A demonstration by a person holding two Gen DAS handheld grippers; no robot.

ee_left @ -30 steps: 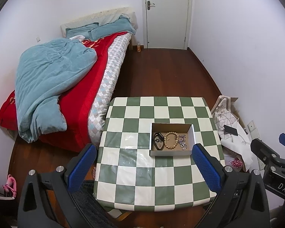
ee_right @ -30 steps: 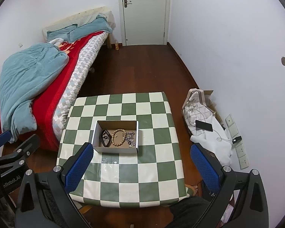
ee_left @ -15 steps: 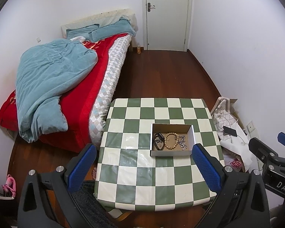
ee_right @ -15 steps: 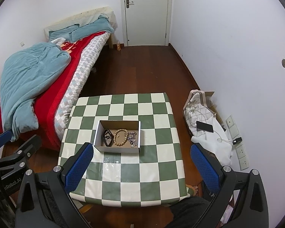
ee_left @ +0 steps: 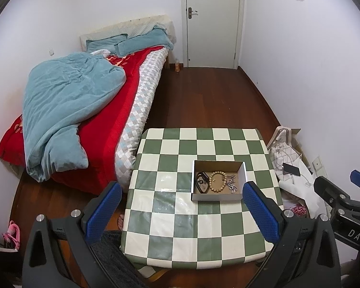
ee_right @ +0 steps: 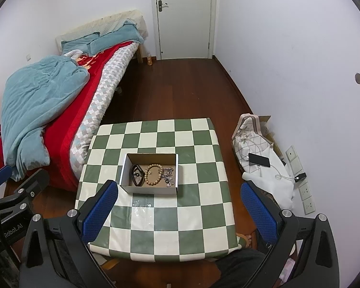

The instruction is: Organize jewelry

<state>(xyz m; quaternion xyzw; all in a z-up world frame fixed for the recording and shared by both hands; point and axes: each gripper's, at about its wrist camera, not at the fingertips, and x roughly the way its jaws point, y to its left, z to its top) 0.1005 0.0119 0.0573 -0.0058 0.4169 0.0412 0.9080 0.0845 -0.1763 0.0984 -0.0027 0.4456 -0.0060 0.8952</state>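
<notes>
Grippers (ee_left: 182,208) (ee_right: 180,206) both spread wide, empty; silver tangle (ee_right: 168,175) in box (ee_right: 151,189) unclear.

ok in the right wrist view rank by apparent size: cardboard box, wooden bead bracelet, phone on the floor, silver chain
1. cardboard box
2. phone
3. wooden bead bracelet and silver chain: too alike to rank.

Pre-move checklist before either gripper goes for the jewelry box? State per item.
1. Left gripper open, nothing held: ok.
2. Right gripper open, nothing held: ok.
3. Cardboard box flat on the checkered table, open top: ok.
4. Contents distinct: black bracelet left, wooden bead bracelet middle, silver chain right, none overlapping the beads: ok.
5. Whether the silver chain is tangled: cannot tell, too small.
6. Both grippers well above the table, clear of the box: ok.
</notes>
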